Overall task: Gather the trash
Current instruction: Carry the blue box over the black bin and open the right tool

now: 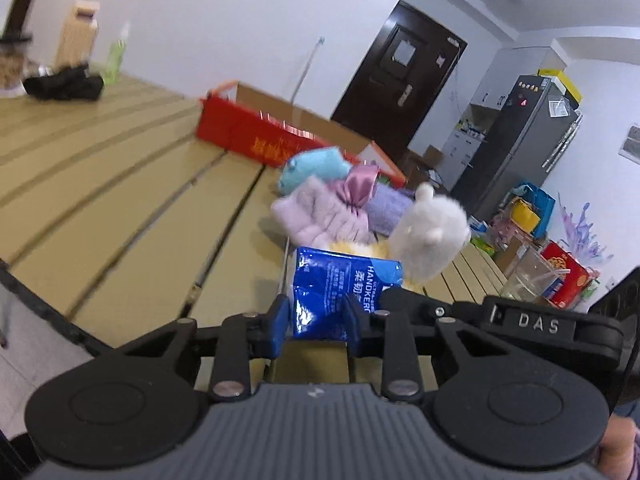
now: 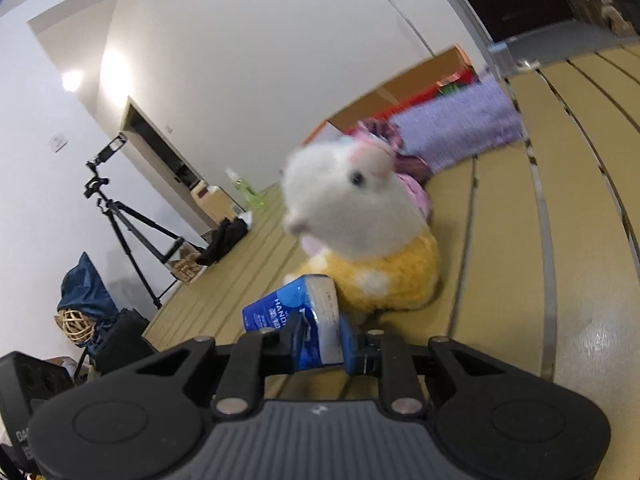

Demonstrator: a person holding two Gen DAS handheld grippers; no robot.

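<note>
A blue tissue packet (image 1: pixel 336 292) printed "HANDKERCHIEF" sits between the blue pads of my left gripper (image 1: pixel 318 324), which is shut on its flat sides. My right gripper (image 2: pixel 320 340) is also shut on the same packet (image 2: pixel 296 316), gripping its white end. The packet is held over the slatted tan table (image 1: pixel 120 184). A white and yellow plush animal (image 2: pixel 360 224) sits right behind the packet.
A pink plush (image 1: pixel 320 212), a teal plush (image 1: pixel 312 166) and a purple cloth (image 1: pixel 388 208) lie behind, before a red open box (image 1: pixel 256 132). A bottle (image 1: pixel 116 56), a black item (image 1: pixel 64 84) stand far left. A tripod (image 2: pixel 124 216) stands off the table.
</note>
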